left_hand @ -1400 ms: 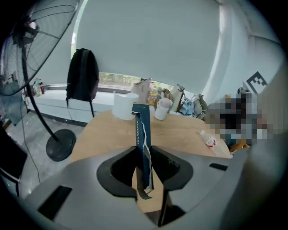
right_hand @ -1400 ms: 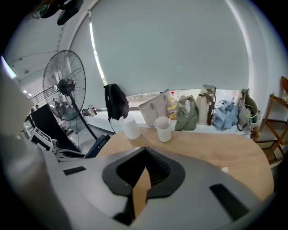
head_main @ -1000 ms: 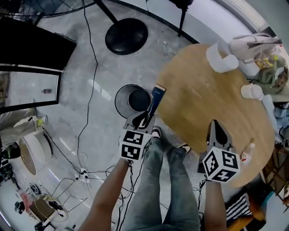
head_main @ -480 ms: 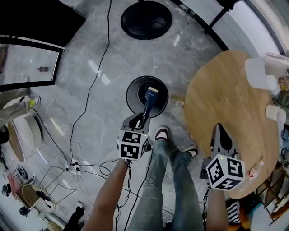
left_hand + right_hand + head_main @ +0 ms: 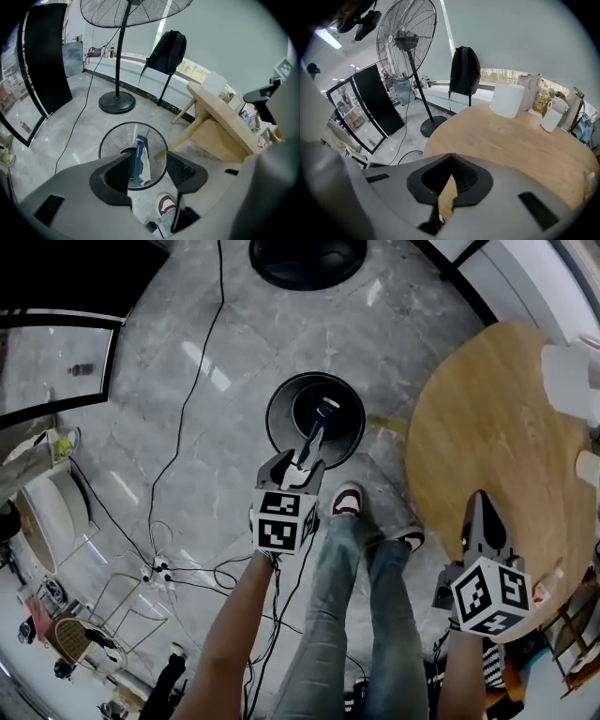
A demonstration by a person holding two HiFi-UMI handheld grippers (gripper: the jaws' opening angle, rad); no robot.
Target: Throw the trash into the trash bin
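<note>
The left tool (image 5: 300, 463) hangs above the round mesh trash bin (image 5: 115, 140), which stands on the grey marble floor (image 5: 187, 427) just ahead of the person's shoe (image 5: 347, 500). Its jaws have just been opening and now stand apart. The trash (image 5: 140, 161) (a flat blue-and-white packet, on edge) is between them, close to the left jaw, with a clear gap to the right jaw, so the pads are not pressing on it. Its far end points into the bin's mouth. The right tool (image 5: 450, 156) is closed and empty, tips together, over the near edge of the round wooden table (image 5: 511, 140).
</note>
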